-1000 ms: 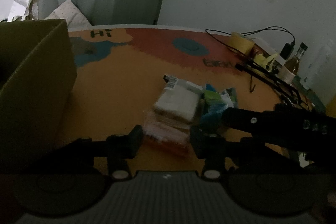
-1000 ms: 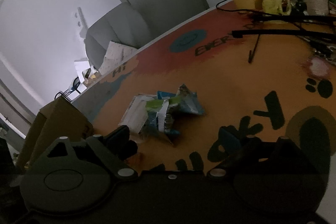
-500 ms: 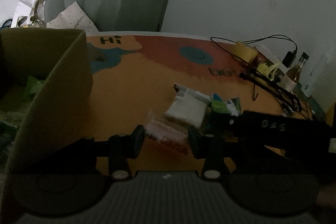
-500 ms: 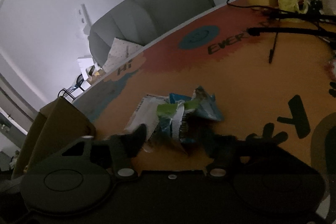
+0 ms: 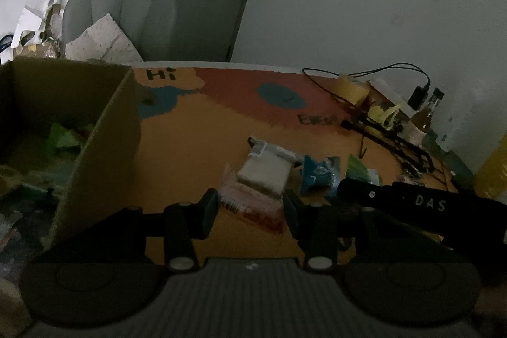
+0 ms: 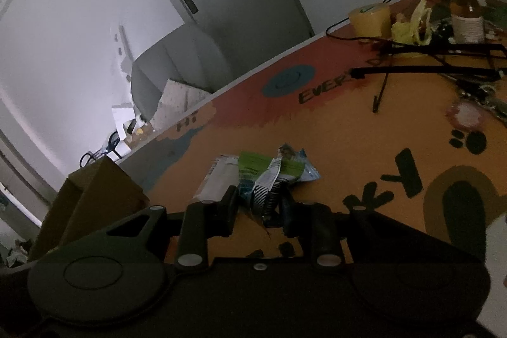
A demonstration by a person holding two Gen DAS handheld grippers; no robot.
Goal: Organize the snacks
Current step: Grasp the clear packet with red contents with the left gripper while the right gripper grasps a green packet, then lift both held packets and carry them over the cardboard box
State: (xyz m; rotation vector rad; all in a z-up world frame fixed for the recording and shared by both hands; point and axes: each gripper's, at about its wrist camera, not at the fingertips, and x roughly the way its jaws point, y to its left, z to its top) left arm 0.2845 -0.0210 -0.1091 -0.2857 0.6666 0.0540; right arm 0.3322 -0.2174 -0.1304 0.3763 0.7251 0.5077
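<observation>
A clear snack packet (image 5: pixel 263 176) with pale contents and a red end sits between the pads of my left gripper (image 5: pixel 250 208), which is shut on it just above the orange table. To its right lie a blue packet (image 5: pixel 318 173) and a green one (image 5: pixel 356 168). In the right wrist view my right gripper (image 6: pixel 258 205) has its jaws closing, and the pads squeeze the crumpled blue-and-green packets (image 6: pixel 272 176). A white packet (image 6: pixel 218 179) lies just left of them. The right gripper's black body (image 5: pixel 412 201) reaches in from the right in the left wrist view.
An open cardboard box (image 5: pixel 98 141) stands at the left with green packets (image 5: pixel 63 140) inside. At the table's far right are a tape roll (image 6: pixel 369 18), a bottle (image 6: pixel 467 15), cables and a black wire rack (image 6: pixel 443 70). A grey armchair (image 5: pixel 120 15) stands behind the table.
My right gripper's jaws went from wide apart to closed on the blue-and-green packets. The left gripper kept its hold and drew back and up, which brought the box's inside into view.
</observation>
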